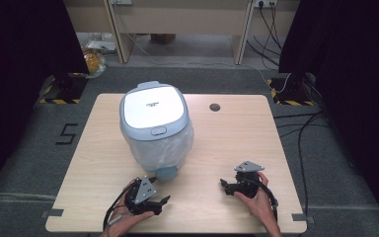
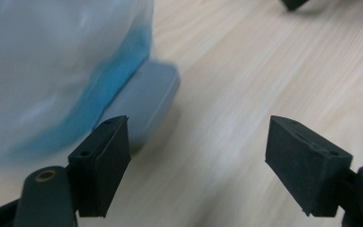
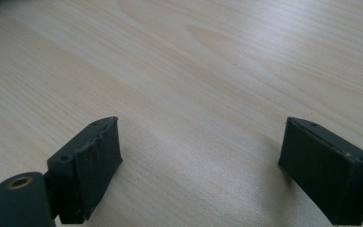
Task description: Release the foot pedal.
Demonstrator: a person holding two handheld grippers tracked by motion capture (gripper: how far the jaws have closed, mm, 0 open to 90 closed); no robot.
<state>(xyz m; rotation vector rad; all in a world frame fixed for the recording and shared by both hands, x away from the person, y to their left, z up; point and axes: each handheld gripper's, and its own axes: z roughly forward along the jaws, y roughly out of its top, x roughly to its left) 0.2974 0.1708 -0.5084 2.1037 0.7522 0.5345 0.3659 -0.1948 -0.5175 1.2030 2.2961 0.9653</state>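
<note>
A pale blue-grey bin with a white lid and a clear plastic liner stands on the left-centre of the wooden table. Its foot pedal sticks out toward me. My left gripper rests just in front of the pedal and is open. In the left gripper view, the left gripper holds nothing, with the bin and pedal close beside its left jaw. My right gripper sits to the right of the bin, open. In the right gripper view, the right gripper spans bare wood.
A round cable hole lies in the table's far right part. Cables trail over the grey floor on the right. A painted 5 marks the floor at left. Black curtains flank both sides, and a desk frame stands behind.
</note>
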